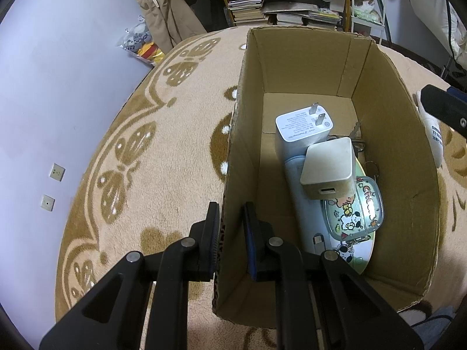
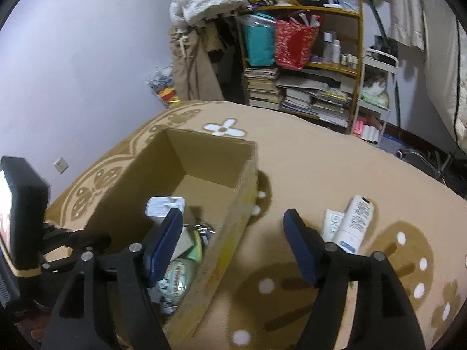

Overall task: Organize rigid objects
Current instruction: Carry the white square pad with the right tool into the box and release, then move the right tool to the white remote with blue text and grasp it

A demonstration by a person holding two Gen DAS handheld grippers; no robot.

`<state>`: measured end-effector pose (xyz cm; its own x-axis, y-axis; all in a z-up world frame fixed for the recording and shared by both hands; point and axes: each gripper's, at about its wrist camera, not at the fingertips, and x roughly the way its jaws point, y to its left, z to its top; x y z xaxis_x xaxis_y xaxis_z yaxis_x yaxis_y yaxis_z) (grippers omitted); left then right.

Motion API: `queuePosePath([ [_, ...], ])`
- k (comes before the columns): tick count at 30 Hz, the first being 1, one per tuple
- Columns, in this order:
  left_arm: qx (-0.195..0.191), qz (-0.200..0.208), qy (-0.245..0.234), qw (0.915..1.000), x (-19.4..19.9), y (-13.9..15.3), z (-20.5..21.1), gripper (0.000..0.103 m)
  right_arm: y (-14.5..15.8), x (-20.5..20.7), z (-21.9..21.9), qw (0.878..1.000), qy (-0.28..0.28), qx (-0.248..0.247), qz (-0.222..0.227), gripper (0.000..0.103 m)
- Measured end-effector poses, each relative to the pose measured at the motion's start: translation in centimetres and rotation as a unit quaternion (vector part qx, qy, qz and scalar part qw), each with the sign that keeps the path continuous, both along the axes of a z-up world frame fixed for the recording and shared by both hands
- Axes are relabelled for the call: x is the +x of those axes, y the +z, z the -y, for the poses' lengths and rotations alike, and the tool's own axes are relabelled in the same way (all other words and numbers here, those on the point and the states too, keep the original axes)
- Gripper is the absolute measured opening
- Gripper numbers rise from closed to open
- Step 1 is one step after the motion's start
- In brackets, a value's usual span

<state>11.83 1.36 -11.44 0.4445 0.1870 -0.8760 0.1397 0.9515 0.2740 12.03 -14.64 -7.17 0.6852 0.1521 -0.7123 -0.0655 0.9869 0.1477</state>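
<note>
An open cardboard box stands on a beige patterned blanket. My left gripper is shut on the box's left wall near its front corner, one finger on each side. Inside lie a white plug charger, a beige cube charger, a clear cartoon case and keys. In the right wrist view my right gripper stands open and empty above the right wall of the box. A white bottle and a flat white item lie on the blanket to its right.
A purple wall borders the blanket on the left. A shelf with books, bags and bottles stands beyond the blanket's far edge. Open blanket stretches right of the box. The left hand-held tool shows at the left.
</note>
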Motion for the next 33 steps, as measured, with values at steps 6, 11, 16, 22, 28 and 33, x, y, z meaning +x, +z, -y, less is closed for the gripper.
queuePosePath([
  [6, 0.002, 0.001, -0.002, 1.0, 0.0, 0.0, 0.1, 0.015, -0.5, 0.5, 2.7, 0.999, -0.049, -0.009, -0.007, 0.086],
  [11, 0.002, 0.001, -0.002, 1.0, -0.1, 0.0, 0.2, 0.015, -1.6, 1.3, 5.5, 0.996, -0.088, -0.01, -0.021, 0.086],
  [16, 0.003, 0.002, -0.003, 1.0, -0.1, 0.0, 0.1, 0.015, -3.1, 1.8, 8.0, 0.992, -0.121, 0.002, -0.036, 0.086],
  [22, 0.002, 0.002, -0.003, 1.0, -0.1, 0.0, 0.1, 0.015, -5.2, 2.6, 10.3, 0.987, -0.151, 0.007, -0.056, 0.086],
  [28, 0.004, 0.002, -0.004, 1.0, -0.1, 0.0, 0.1, 0.015, -7.5, 3.1, 11.7, 0.982, -0.168, 0.011, -0.08, 0.086],
  [33, 0.005, 0.002, -0.004, 1.0, -0.1, -0.1, 0.0, 0.015, -9.0, 3.4, 12.7, 0.98, -0.174, 0.029, -0.093, 0.086],
])
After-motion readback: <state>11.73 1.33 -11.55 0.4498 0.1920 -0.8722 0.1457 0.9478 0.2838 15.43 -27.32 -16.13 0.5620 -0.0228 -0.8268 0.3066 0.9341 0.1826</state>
